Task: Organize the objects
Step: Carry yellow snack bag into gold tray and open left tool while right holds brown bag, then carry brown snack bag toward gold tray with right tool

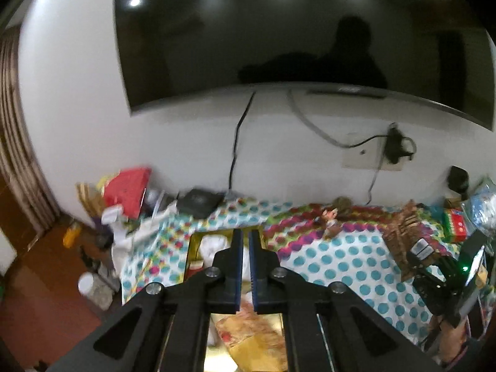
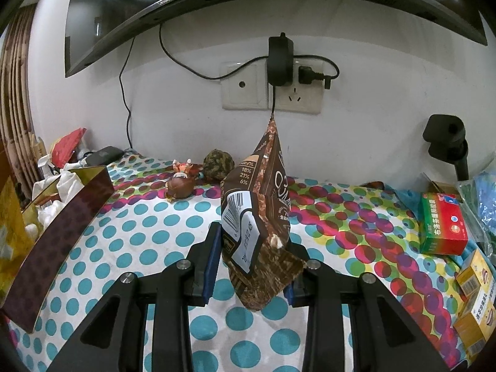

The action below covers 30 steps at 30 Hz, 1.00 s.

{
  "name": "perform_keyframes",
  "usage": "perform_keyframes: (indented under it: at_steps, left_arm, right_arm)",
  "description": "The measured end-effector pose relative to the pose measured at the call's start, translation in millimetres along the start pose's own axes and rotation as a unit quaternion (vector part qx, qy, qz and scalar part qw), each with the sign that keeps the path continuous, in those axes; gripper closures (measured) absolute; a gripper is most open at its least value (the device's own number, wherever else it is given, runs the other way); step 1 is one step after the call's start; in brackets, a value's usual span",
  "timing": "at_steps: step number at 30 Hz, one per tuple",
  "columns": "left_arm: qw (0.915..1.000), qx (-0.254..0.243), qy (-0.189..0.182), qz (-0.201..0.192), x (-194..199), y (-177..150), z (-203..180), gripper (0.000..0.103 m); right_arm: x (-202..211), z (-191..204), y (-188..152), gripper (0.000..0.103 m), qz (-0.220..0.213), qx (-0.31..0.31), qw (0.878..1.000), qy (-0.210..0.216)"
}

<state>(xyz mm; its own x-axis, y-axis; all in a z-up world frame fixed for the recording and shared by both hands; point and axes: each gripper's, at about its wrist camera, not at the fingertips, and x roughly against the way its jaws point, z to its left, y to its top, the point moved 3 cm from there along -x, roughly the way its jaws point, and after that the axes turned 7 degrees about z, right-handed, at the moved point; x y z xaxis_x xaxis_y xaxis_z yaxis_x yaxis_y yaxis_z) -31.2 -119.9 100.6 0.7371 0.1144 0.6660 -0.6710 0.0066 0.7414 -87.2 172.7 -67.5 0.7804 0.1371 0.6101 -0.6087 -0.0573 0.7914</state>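
Note:
My left gripper [image 1: 246, 235] is shut with nothing between its fingers. It hangs over an open gold-lined box [image 1: 193, 241] that holds white wrapped items. In the right wrist view that box [image 2: 62, 217] shows a dark patterned outer wall at the left. My right gripper [image 2: 254, 248] is shut on a brown snack bag [image 2: 263, 192] and holds it upright above the polka-dot cloth [image 2: 139, 226]. The same bag [image 1: 400, 232] appears at the right of the left wrist view.
A small toy figure [image 2: 179, 183] and a dark round ball [image 2: 218, 161] lie near the wall. A green and red carton [image 2: 443, 226] and yellow cartons [image 2: 477, 294] sit at the right. Clutter with a red packet [image 1: 128, 189] piles at the left. A television [image 1: 279, 31] hangs above.

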Motion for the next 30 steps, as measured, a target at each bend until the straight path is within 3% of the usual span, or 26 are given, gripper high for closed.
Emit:
perform_keyframes:
  at_steps: [8,12,16,30]
  left_arm:
    - [0.9991,0.010,0.011,0.040,-30.6,-26.6,13.8,0.099]
    - [0.9975,-0.003,0.041,0.057,-42.8,-38.7,12.1,0.099]
    - [0.9962,0.006,0.045,0.074,-53.5,-47.2,14.3,0.097]
    - [0.9945,0.014,0.055,0.088,-61.1,-60.8,22.0,0.080]
  right_arm:
    - [-2.4,1.1,-0.7,0.071,0.005,-0.001,1.000,0.000]
    - [-2.7,2.0,-1.1,0.071,0.008,-0.001,1.000,0.000]
    - [-2.7,3.0,-1.4,0.071,0.009,0.002,1.000,-0.002]
    - [-3.9,8.1,-0.1,0.071,0.013,0.020,1.000,-0.010]
